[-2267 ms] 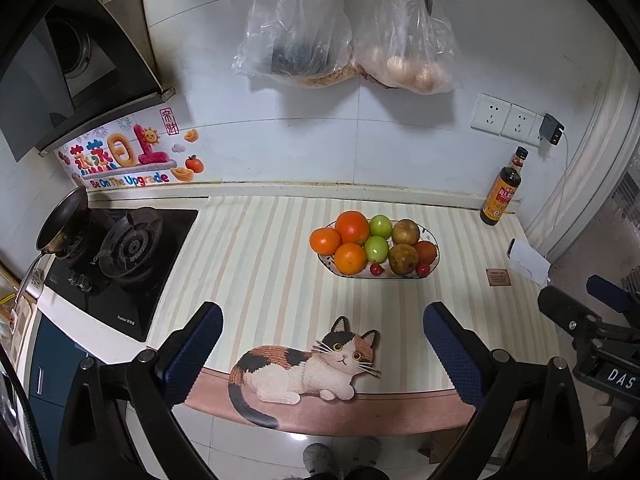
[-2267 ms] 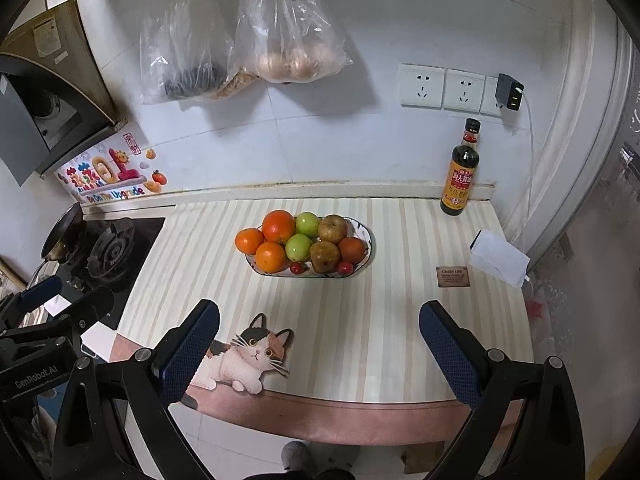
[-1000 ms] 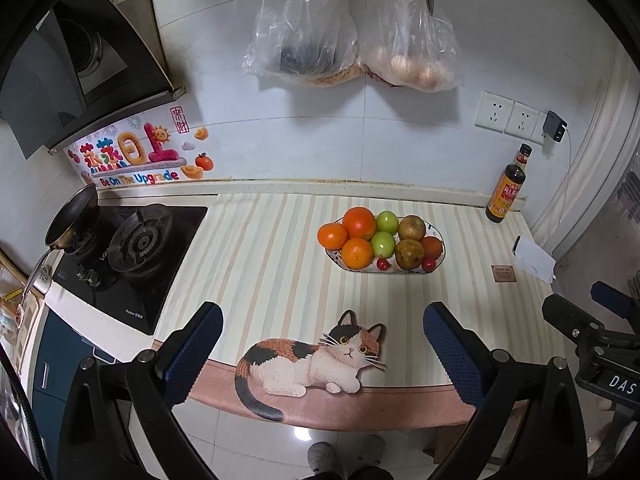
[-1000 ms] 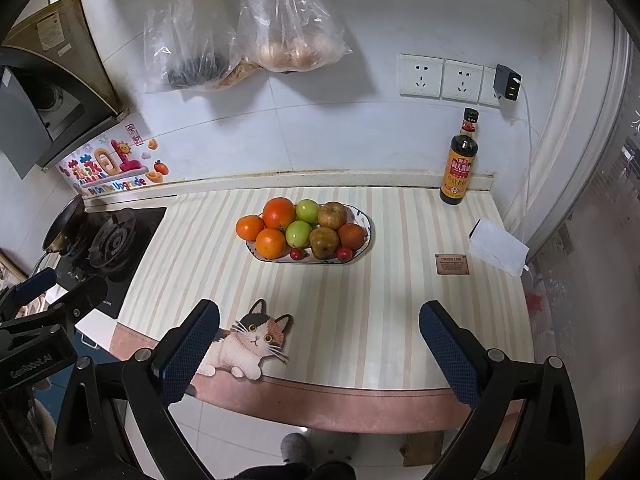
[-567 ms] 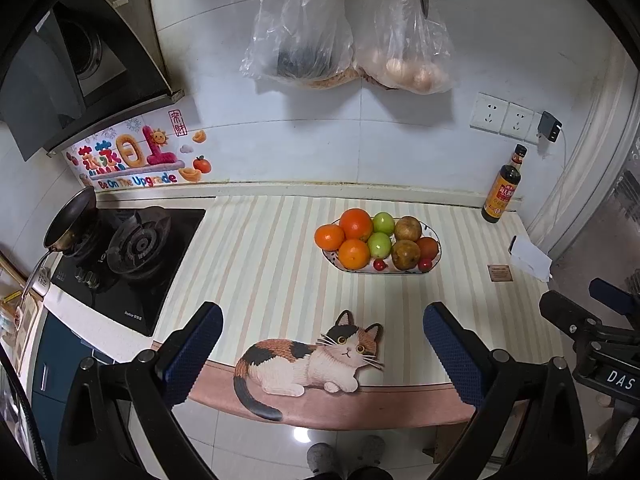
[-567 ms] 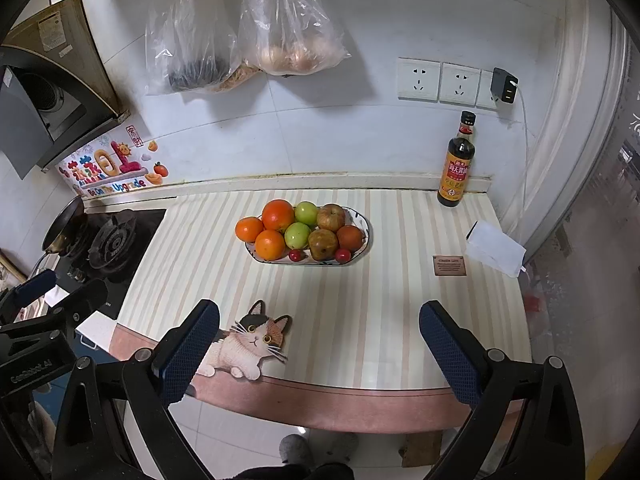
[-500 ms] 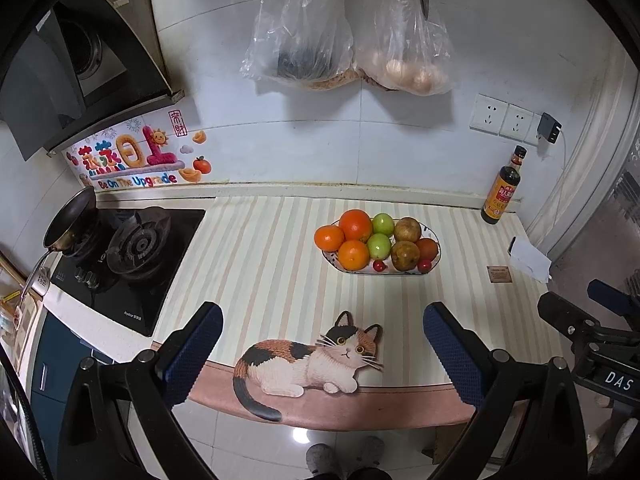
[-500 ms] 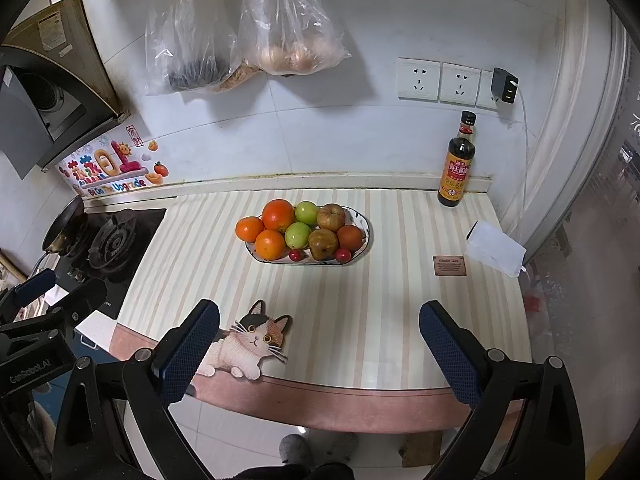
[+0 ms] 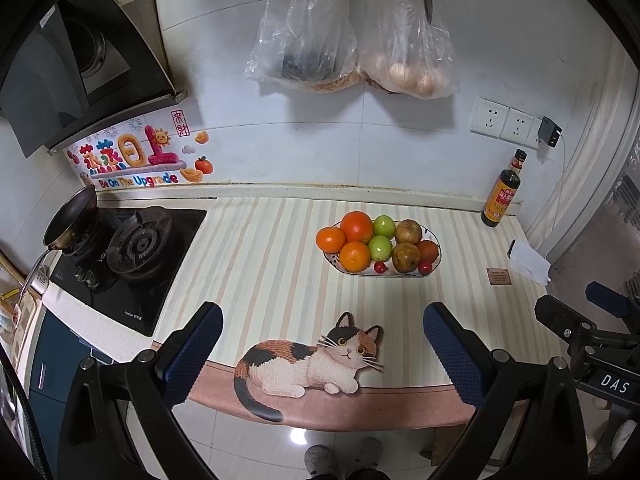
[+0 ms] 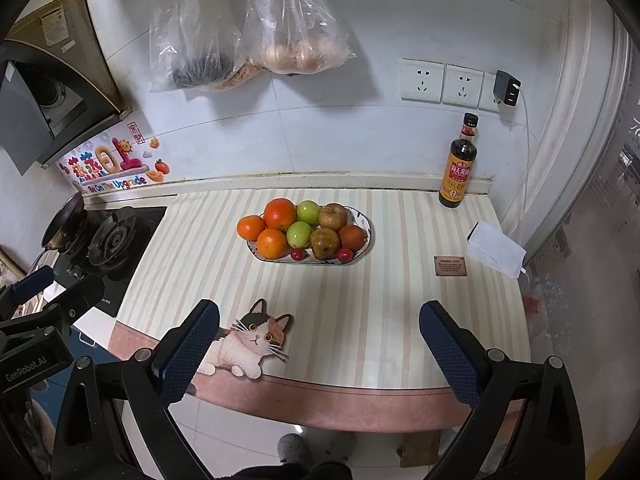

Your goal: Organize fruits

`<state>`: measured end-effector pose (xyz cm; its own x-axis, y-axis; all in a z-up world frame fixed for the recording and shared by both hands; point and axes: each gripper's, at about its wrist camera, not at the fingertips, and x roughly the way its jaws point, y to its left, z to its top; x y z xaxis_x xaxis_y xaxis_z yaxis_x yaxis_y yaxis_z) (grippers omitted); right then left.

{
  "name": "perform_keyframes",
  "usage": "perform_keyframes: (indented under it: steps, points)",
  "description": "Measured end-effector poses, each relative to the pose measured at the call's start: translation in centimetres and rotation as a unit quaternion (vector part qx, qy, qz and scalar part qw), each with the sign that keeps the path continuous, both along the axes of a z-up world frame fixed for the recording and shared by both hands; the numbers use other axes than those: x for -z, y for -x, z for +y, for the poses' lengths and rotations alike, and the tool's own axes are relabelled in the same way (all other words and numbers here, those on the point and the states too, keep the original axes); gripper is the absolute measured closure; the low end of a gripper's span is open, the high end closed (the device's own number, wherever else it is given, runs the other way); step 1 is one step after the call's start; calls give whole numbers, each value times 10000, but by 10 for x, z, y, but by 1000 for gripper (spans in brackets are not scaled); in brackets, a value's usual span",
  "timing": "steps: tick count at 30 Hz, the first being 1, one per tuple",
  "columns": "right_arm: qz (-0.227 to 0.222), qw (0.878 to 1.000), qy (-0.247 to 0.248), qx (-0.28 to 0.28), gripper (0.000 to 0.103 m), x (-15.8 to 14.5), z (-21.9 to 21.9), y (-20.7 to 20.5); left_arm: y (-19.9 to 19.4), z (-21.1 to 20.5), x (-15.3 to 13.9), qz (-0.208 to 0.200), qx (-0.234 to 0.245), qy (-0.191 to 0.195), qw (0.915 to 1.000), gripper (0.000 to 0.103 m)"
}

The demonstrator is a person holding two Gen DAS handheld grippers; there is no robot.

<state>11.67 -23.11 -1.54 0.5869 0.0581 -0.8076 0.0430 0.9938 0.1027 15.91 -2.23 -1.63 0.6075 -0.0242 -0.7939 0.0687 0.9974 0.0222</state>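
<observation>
An oval patterned plate point(image 9: 435, 259) point(image 10: 366, 240) sits on the striped counter mat, holding three oranges point(image 9: 357, 227) point(image 10: 280, 214), two green apples point(image 9: 379, 248) point(image 10: 299, 234), brownish-red apples or pears point(image 9: 406, 257) point(image 10: 325, 243) and two small red cherry tomatoes point(image 9: 380, 267) point(image 10: 297, 254). My left gripper point(image 9: 322, 344) is open and empty, held off the counter's front edge. My right gripper point(image 10: 319, 340) is open and empty, also in front of the counter. Both are well short of the plate.
A dark sauce bottle point(image 9: 502, 196) point(image 10: 458, 168) stands at the back right by wall sockets. A gas hob point(image 9: 128, 252) with a pan point(image 9: 70, 218) is at the left. A white packet point(image 10: 496, 250) and small card point(image 10: 450, 266) lie at the right. Bags point(image 9: 348, 40) hang on the wall.
Both grippers have drifted slightly back and forth in front of the counter; the view is nearly the same. Both stay open and empty. The fruit has not moved.
</observation>
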Motion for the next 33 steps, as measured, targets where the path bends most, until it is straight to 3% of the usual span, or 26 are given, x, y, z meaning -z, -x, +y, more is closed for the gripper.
perform_keyframes:
  steps: [33]
  points:
    - [-14,10000,0,-12,1,-4,4,-1,4,5,-6,-68,-30,22,10000,0]
